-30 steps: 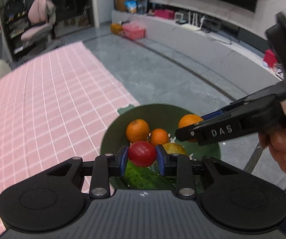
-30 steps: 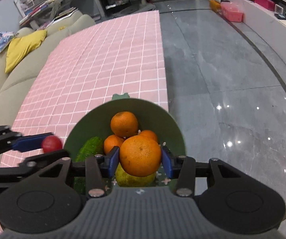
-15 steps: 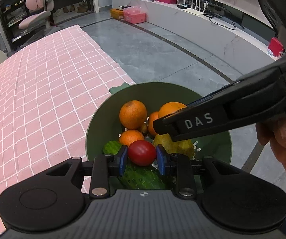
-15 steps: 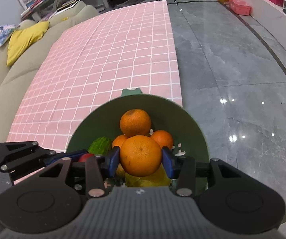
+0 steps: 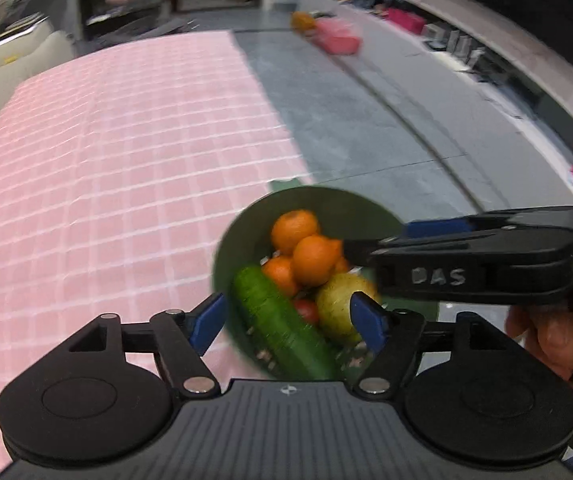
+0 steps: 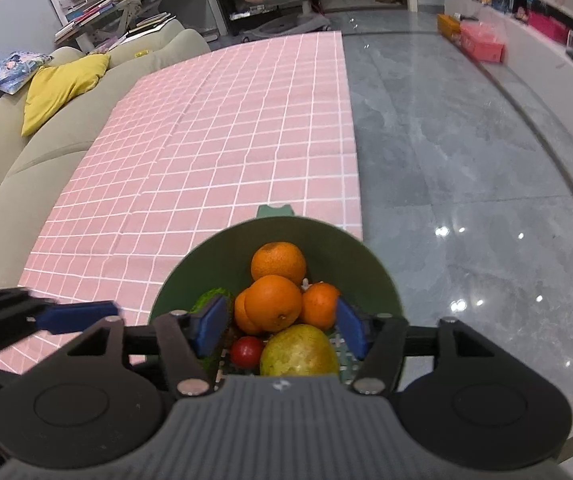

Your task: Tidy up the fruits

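Pink checked cloth (image 6: 222,140); both claws, left (image 5: 286,320) and right (image 6: 282,324), opening, empty, above fruit bowl (image 6: 350,248).

Bowl: round dark green bowl (image 6: 370,264), smooth matt plastic by its look.
Cloth: pink cloth with a white grid (image 6: 222,152) over the bench, matt, faintly creased.
Floor: grey marbled stone floor (image 6: 466,184), polished, mirroring lamps.
Oranges: pebbled orange-skinned oranges (image 6: 273,303), slight sheen.
Tomato: small red tomato (image 6: 247,352), smooth, glossy.
Cucumber: long green cucumber (image 5: 282,324), bumpy skin.
Fingers: blue rubbery fingers (image 6: 209,322), matt; black matt plastic arms with bright metal rivets.
Sofa: beige sofa (image 6: 2,184), soft woven fabric.
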Action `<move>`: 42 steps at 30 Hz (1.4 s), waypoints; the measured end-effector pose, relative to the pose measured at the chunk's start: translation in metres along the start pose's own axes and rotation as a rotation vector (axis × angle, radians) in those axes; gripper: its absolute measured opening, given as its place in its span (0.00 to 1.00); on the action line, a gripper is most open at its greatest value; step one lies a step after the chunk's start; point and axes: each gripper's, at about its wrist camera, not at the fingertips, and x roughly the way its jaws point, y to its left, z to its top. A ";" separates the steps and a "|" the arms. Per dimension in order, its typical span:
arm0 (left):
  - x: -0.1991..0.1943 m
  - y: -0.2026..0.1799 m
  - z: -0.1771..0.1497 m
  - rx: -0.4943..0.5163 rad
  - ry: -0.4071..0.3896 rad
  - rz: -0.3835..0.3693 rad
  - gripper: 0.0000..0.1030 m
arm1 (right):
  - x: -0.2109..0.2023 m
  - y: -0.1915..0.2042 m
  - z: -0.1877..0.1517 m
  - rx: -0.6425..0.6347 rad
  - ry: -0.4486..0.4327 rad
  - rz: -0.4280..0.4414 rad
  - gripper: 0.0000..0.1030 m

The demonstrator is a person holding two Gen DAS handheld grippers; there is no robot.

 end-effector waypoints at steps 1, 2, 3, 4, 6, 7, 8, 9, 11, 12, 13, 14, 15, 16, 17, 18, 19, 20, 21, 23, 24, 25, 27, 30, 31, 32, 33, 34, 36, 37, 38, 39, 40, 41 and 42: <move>-0.007 0.001 -0.001 -0.027 0.007 0.026 0.82 | -0.005 0.002 -0.001 -0.010 -0.009 -0.020 0.63; -0.014 0.002 -0.003 -0.056 0.006 0.042 0.83 | -0.011 0.004 -0.001 -0.024 -0.017 -0.036 0.64; -0.021 0.002 -0.006 -0.077 0.003 0.051 0.84 | -0.016 0.005 -0.002 -0.032 -0.024 -0.040 0.67; -0.026 0.002 -0.006 -0.091 -0.002 0.056 0.85 | -0.023 0.006 -0.003 -0.036 -0.033 -0.042 0.69; -0.036 0.002 -0.010 -0.115 -0.005 0.066 0.85 | -0.036 0.007 -0.005 -0.036 -0.044 -0.044 0.74; -0.040 0.001 -0.012 -0.125 -0.006 0.072 0.85 | -0.042 0.008 -0.007 -0.039 -0.049 -0.048 0.81; -0.045 0.000 -0.015 -0.127 -0.010 0.077 0.87 | -0.050 0.009 -0.009 -0.047 -0.055 -0.056 0.83; -0.049 -0.001 -0.018 -0.128 -0.018 0.085 0.87 | -0.057 0.010 -0.011 -0.048 -0.061 -0.067 0.88; -0.055 -0.005 -0.026 -0.138 -0.027 0.103 0.87 | -0.071 0.012 -0.017 -0.048 -0.072 -0.082 0.91; -0.059 -0.006 -0.030 -0.144 -0.032 0.111 0.87 | -0.077 0.013 -0.020 -0.050 -0.078 -0.083 0.92; -0.061 -0.007 -0.034 -0.152 -0.035 0.119 0.87 | -0.083 0.014 -0.023 -0.052 -0.082 -0.085 0.94; -0.062 -0.007 -0.035 -0.163 -0.034 0.127 0.87 | -0.088 0.015 -0.026 -0.052 -0.086 -0.092 0.96; -0.064 -0.007 -0.038 -0.175 -0.032 0.132 0.87 | -0.093 0.016 -0.030 -0.050 -0.090 -0.106 0.96; -0.067 -0.006 -0.039 -0.184 -0.033 0.138 0.88 | -0.097 0.017 -0.034 -0.046 -0.095 -0.117 0.96; -0.070 -0.007 -0.044 -0.188 -0.035 0.147 0.88 | -0.101 0.017 -0.038 -0.039 -0.100 -0.122 0.96; -0.072 -0.008 -0.047 -0.186 -0.038 0.161 0.88 | -0.104 0.017 -0.042 -0.026 -0.098 -0.130 0.96; -0.074 -0.009 -0.050 -0.186 -0.045 0.179 0.88 | -0.106 0.016 -0.045 -0.012 -0.090 -0.141 0.96; -0.076 -0.010 -0.053 -0.189 -0.053 0.191 0.88 | -0.108 0.017 -0.050 -0.011 -0.079 -0.156 0.96; -0.078 -0.011 -0.055 -0.192 -0.058 0.194 0.88 | -0.110 0.019 -0.055 -0.025 -0.077 -0.168 0.96; -0.081 -0.013 -0.059 -0.194 -0.060 0.182 0.87 | -0.115 0.023 -0.066 -0.056 -0.079 -0.192 0.96; -0.081 -0.016 -0.061 -0.189 -0.059 0.188 0.87 | -0.118 0.024 -0.071 -0.065 -0.081 -0.198 0.96; -0.081 -0.018 -0.062 -0.177 -0.061 0.198 0.87 | -0.120 0.025 -0.076 -0.067 -0.084 -0.205 0.96; -0.082 -0.023 -0.065 -0.152 -0.064 0.211 0.87 | -0.125 0.025 -0.083 -0.060 -0.091 -0.211 0.96; -0.083 -0.026 -0.067 -0.145 -0.068 0.211 0.87 | -0.127 0.023 -0.087 -0.047 -0.089 -0.209 0.96; -0.084 -0.026 -0.067 -0.147 -0.069 0.211 0.87 | -0.128 0.023 -0.088 -0.045 -0.089 -0.208 0.96; -0.084 -0.026 -0.068 -0.148 -0.070 0.211 0.87 | -0.128 0.023 -0.089 -0.044 -0.090 -0.206 0.96; -0.084 -0.026 -0.068 -0.147 -0.071 0.212 0.87 | -0.128 0.023 -0.089 -0.044 -0.090 -0.205 0.96; -0.084 -0.026 -0.068 -0.145 -0.072 0.214 0.87 | -0.129 0.023 -0.089 -0.043 -0.090 -0.203 0.96; -0.085 -0.027 -0.068 -0.143 -0.075 0.218 0.87 | -0.129 0.023 -0.088 -0.042 -0.088 -0.200 0.96; -0.084 -0.027 -0.068 -0.143 -0.075 0.219 0.87 | -0.128 0.024 -0.088 -0.043 -0.088 -0.200 0.96; -0.084 -0.027 -0.068 -0.143 -0.075 0.220 0.87 | -0.128 0.024 -0.088 -0.044 -0.088 -0.200 0.96; -0.084 -0.027 -0.068 -0.142 -0.075 0.220 0.87 | -0.128 0.025 -0.087 -0.044 -0.088 -0.200 0.96; -0.084 -0.027 -0.068 -0.143 -0.075 0.219 0.87 | -0.128 0.025 -0.087 -0.045 -0.087 -0.200 0.96; -0.084 -0.027 -0.068 -0.143 -0.075 0.219 0.87 | -0.127 0.025 -0.087 -0.045 -0.086 -0.201 0.96; -0.084 -0.027 -0.068 -0.143 -0.075 0.219 0.87 | -0.127 0.025 -0.087 -0.046 -0.087 -0.202 0.96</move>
